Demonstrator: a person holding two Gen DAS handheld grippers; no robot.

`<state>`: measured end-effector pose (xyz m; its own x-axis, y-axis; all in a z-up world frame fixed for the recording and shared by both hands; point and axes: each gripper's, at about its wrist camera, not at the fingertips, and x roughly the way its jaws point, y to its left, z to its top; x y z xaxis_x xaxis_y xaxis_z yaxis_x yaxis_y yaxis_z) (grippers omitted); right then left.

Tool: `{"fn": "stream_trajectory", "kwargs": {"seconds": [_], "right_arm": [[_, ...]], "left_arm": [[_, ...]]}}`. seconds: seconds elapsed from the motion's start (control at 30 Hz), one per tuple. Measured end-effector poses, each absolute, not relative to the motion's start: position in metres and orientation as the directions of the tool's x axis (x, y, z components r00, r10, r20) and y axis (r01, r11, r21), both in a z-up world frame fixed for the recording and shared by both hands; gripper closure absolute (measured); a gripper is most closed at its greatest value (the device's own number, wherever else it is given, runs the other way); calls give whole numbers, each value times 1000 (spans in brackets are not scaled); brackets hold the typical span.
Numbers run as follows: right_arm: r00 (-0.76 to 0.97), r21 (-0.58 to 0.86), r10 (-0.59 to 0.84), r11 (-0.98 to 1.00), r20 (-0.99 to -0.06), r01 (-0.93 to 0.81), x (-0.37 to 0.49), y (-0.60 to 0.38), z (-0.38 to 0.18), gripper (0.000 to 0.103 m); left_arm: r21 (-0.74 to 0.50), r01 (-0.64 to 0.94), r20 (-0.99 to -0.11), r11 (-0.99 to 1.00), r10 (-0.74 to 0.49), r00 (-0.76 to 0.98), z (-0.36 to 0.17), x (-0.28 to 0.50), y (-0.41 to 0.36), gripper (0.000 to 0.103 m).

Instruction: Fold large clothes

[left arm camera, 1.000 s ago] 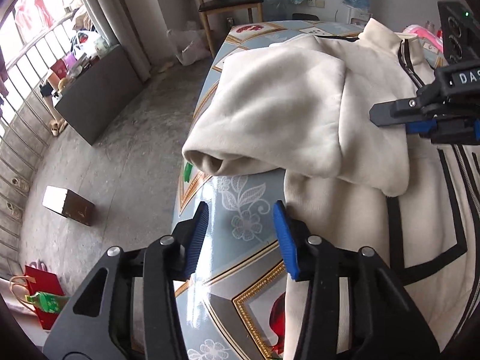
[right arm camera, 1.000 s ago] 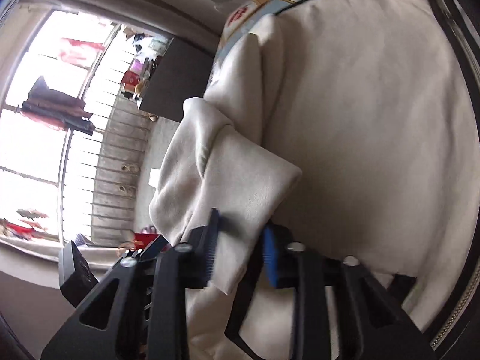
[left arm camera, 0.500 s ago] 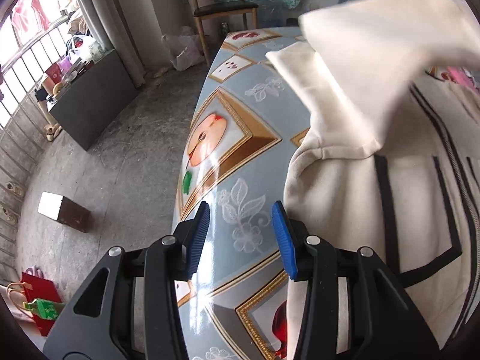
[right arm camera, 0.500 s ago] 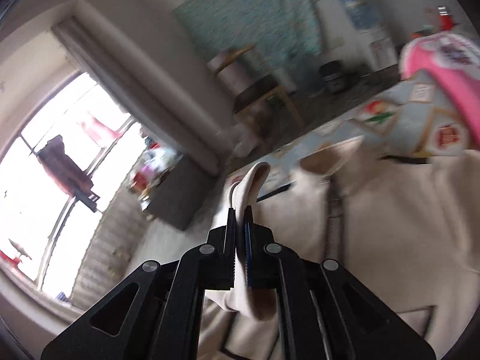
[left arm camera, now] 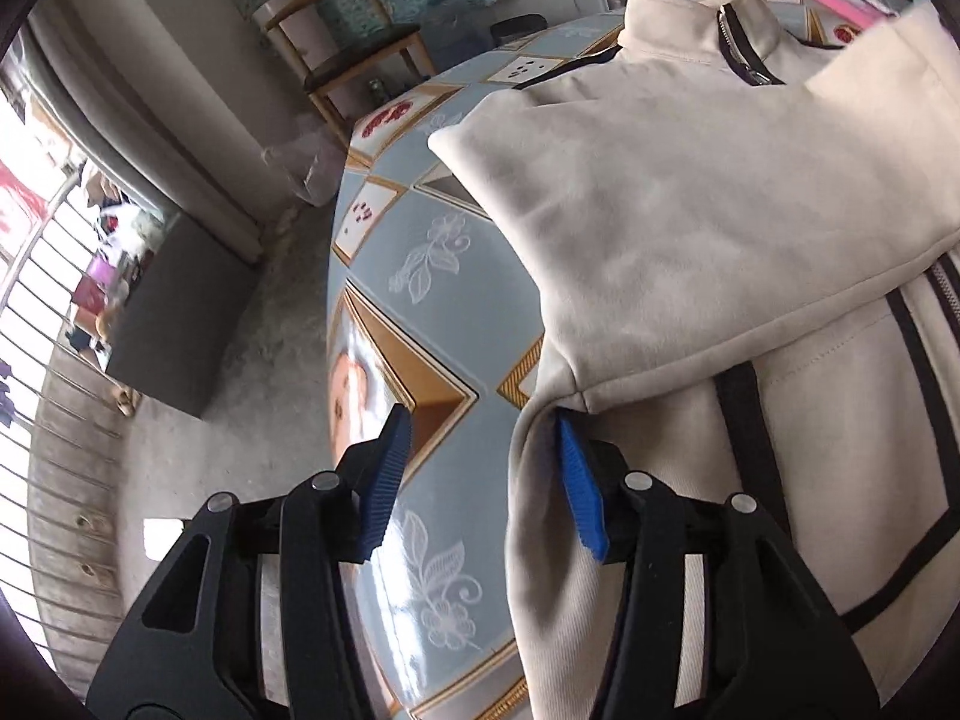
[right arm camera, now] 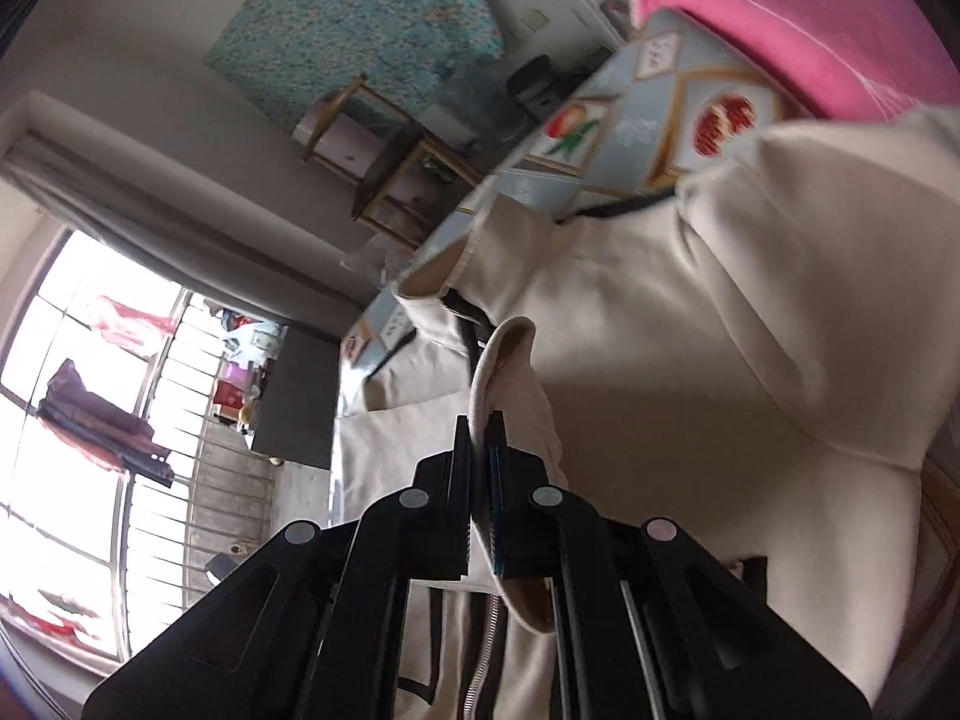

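Observation:
A cream zip jacket with black stripes (left arm camera: 840, 450) lies on the blue patterned table (left arm camera: 408, 276). Its sleeve (left arm camera: 690, 228) is drawn across the chest toward the right. My left gripper (left arm camera: 483, 480) is open low over the table; the jacket's left side edge sits between its fingers and its right pad (left arm camera: 579, 492) is tucked under the sleeve fold. In the right wrist view my right gripper (right arm camera: 480, 462) is shut on the sleeve cuff (right arm camera: 510, 372), held above the jacket (right arm camera: 720, 330).
A pink garment (right arm camera: 810, 18) lies at the far end of the table (right arm camera: 630, 132). A wooden chair (left arm camera: 348, 48) stands beyond the table's end. The table's left edge drops to the concrete floor, with a dark cabinet (left arm camera: 174, 312) by the barred window.
My right gripper closed on the sleeve and carried it up and across the jacket to the right. My left gripper rolled and slid toward the jacket's side edge.

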<state>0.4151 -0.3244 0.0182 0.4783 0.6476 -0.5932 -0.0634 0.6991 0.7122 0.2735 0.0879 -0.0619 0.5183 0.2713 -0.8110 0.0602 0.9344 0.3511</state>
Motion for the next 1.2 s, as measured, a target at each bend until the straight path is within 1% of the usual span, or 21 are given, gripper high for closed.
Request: {"fn": "stream_trajectory", "kwargs": {"seconds": [0.03, 0.1, 0.13, 0.2, 0.27, 0.3, 0.33, 0.37, 0.43, 0.5, 0.53, 0.63, 0.7, 0.73, 0.8, 0.83, 0.87, 0.93, 1.0, 1.1, 1.2], "right_arm": [[484, 720, 662, 688, -572, -90, 416, -322, 28, 98], [497, 733, 680, 669, -539, -122, 419, -319, 48, 98], [508, 740, 687, 659, -519, -135, 419, -323, 55, 98], [533, 736, 676, 663, -509, -137, 417, -335, 62, 98], [531, 739, 667, 665, -522, -110, 414, -344, 54, 98], [503, 743, 670, 665, -546, -80, 416, -349, 35, 98], [473, 735, 664, 676, -579, -49, 420, -350, 20, 98], [430, 706, 638, 708, -639, -1, 423, -352, -4, 98], [355, 650, 591, 757, -725, 68, 426, -353, -38, 98], [324, 604, 550, 792, -770, 93, 427, -355, -56, 98], [318, 590, 538, 803, -781, 89, 427, -355, -59, 98], [305, 600, 556, 797, -773, 66, 429, -355, -60, 96], [289, 573, 537, 818, -792, 49, 431, -351, -59, 96], [276, 560, 528, 827, -803, 49, 433, -350, -64, 95], [256, 538, 511, 842, -821, 47, 438, -345, -70, 95], [249, 514, 490, 857, -835, 36, 441, -340, -72, 95], [250, 490, 471, 872, -846, 18, 442, -335, -71, 95], [263, 448, 436, 894, -861, -17, 443, -327, -63, 97], [292, 438, 432, 898, -854, -48, 449, -321, -48, 97], [402, 468, 475, 875, -783, -123, 457, -312, 7, 98], [476, 447, 476, 876, -739, -181, 455, -308, 45, 98]], "left_arm": [[361, 51, -800, 931, 282, 529, -61, 275, 88, 73], [330, 29, -797, 944, 262, 544, -53, 275, 92, 86], [310, 5, -791, 951, 254, 557, -49, 273, 94, 90], [303, -30, -771, 952, 264, 580, -43, 268, 98, 93], [279, -65, -766, 958, 263, 586, -42, 262, 104, 94], [267, -69, -775, 961, 257, 577, -45, 262, 106, 94], [253, -72, -792, 965, 250, 557, -51, 266, 108, 94], [239, -75, -806, 968, 241, 540, -56, 268, 110, 94], [220, -74, -823, 973, 226, 521, -61, 269, 111, 92], [231, -71, -820, 970, 233, 523, -61, 268, 110, 91], [228, -67, -822, 971, 229, 522, -60, 267, 110, 89], [197, -55, -831, 979, 197, 520, -57, 263, 114, 87], [174, -49, -836, 983, 174, 520, -53, 257, 116, 87], [155, -46, -840, 987, 157, 520, -51, 253, 118, 84], [93, -36, -844, 995, 98, 527, -45, 244, 122, 83], [38, -33, -845, 999, 50, 532, -40, 238, 127, 82], [-17, -33, -842, 999, 3, 539, -36, 235, 130, 82], [-122, -45, -824, 992, -76, 561, -26, 230, 140, 77], [-174, -72, -804, 982, -99, 586, -16, 232, 148, 75], [-154, -119, -799, 981, -53, 598, -9, 243, 153, 75], [-145, -139, -784, 980, -28, 621, -2, 248, 155, 75]]}}
